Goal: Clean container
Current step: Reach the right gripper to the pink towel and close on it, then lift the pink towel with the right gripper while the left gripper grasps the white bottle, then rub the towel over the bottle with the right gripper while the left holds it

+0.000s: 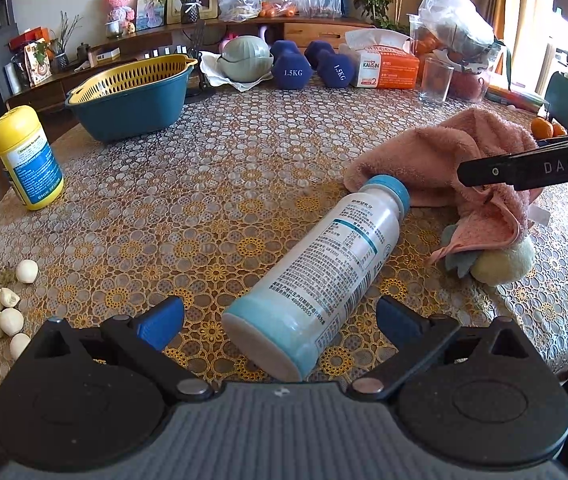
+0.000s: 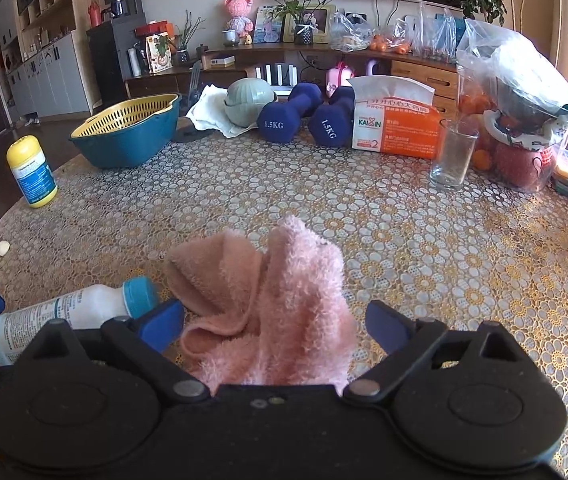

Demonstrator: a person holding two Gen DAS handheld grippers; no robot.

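Observation:
A white bottle with a blue cap and light-blue base lies on its side on the patterned table, base toward me. My left gripper stands open, its blue-padded fingers either side of the bottle's base without touching it. A pink towel is heaped past the bottle's cap. In the right wrist view the same pink towel lies between the wide-open fingers of my right gripper, and the bottle lies to its left. The right gripper's black body reaches over the towel in the left wrist view.
A yellow-lidded bottle stands at the left edge, with garlic cloves nearer. A blue basin with a yellow strainer, two dumbbells, a tissue box and a glass line the far side. A plush toy lies under the towel.

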